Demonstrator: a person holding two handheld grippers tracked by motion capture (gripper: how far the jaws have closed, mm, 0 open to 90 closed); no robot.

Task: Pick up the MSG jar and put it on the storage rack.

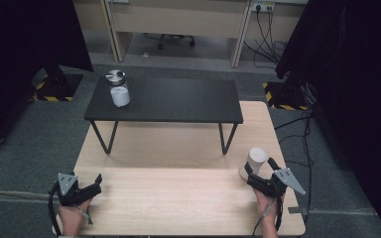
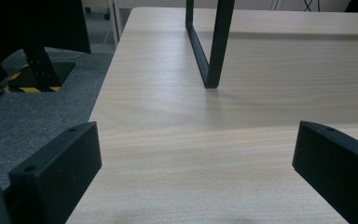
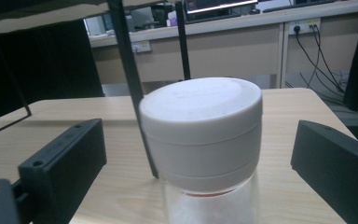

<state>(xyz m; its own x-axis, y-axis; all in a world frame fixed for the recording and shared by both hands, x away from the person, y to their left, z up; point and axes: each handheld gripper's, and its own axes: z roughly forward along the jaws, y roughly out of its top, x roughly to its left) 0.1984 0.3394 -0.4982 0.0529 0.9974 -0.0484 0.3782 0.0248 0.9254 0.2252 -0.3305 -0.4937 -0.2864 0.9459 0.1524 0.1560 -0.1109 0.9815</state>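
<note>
A clear jar with a white screw lid (image 3: 201, 126) stands upright on the light wooden table (image 1: 178, 203) near its right edge, also seen from above as the white-lidded jar (image 1: 256, 159). My right gripper (image 1: 260, 167) reaches around it. In the right gripper view its black jaws flank the lid with a gap on each side, so the right gripper (image 3: 200, 163) is open and not pressing. My left gripper (image 1: 93, 184) rests low at the table's front left. It is open, and the left gripper (image 2: 196, 168) has only bare wood between its jaws.
A low black table (image 1: 178, 101) on thin metal legs stands on the far half of the wooden one. A second jar (image 1: 118, 89) with a silver lid and white contents sits on its left end. One black leg (image 2: 212, 51) rises ahead of my left gripper.
</note>
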